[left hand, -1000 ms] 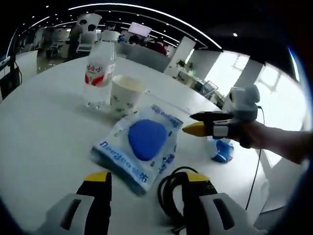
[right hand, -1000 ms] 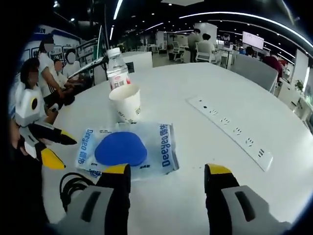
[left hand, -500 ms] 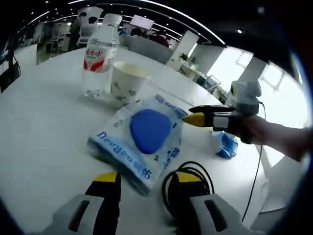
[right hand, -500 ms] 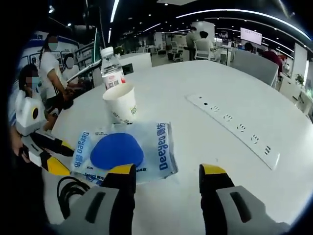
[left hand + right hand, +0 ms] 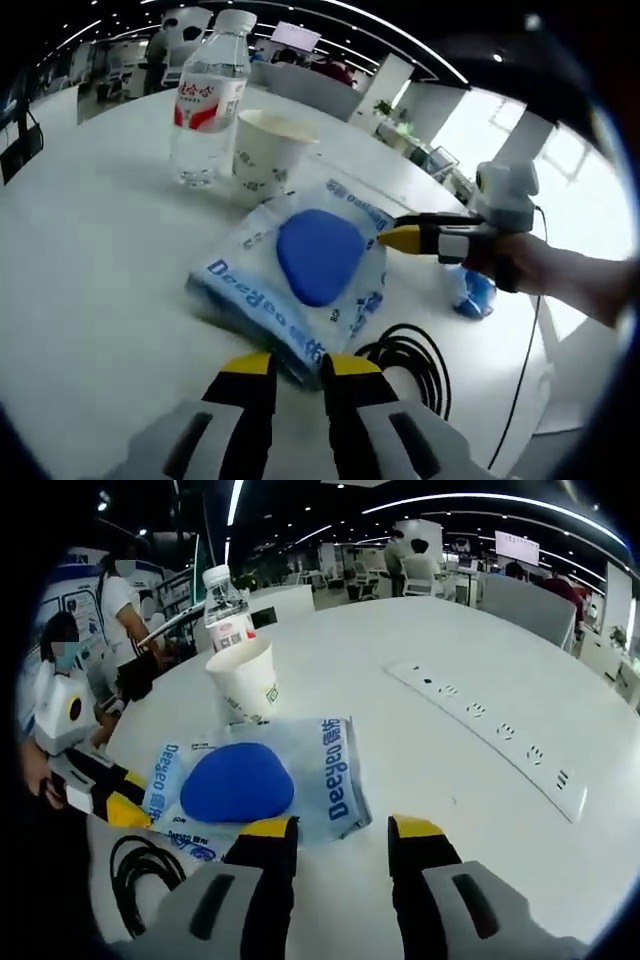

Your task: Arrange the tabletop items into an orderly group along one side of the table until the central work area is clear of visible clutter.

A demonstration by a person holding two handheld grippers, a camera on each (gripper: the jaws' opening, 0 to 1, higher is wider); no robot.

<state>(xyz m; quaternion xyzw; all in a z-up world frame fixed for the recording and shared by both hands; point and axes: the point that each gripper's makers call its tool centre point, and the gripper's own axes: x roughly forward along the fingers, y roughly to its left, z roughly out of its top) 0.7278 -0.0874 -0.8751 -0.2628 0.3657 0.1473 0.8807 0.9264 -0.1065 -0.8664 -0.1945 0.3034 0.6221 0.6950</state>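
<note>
Now my left gripper (image 5: 294, 366) has its jaws nearly together at the near edge of the wipes pack (image 5: 300, 275), which lies mid-table beside the cup (image 5: 268, 152); I can't tell if they pinch it. My right gripper (image 5: 341, 833) is narrowly parted. Pack looks soft, slippery, light: grip an edge seam.

The left gripper (image 5: 296, 368) had two grey jaws with black inner faces and yellow tips, rising from the bottom of the left gripper view. The right gripper (image 5: 341, 832) looked the same at the bottom of the right gripper view: grey bodies, each with a dark slot, black sides and yellow tips. At the right of the left gripper view, its body was black and grey.
</note>
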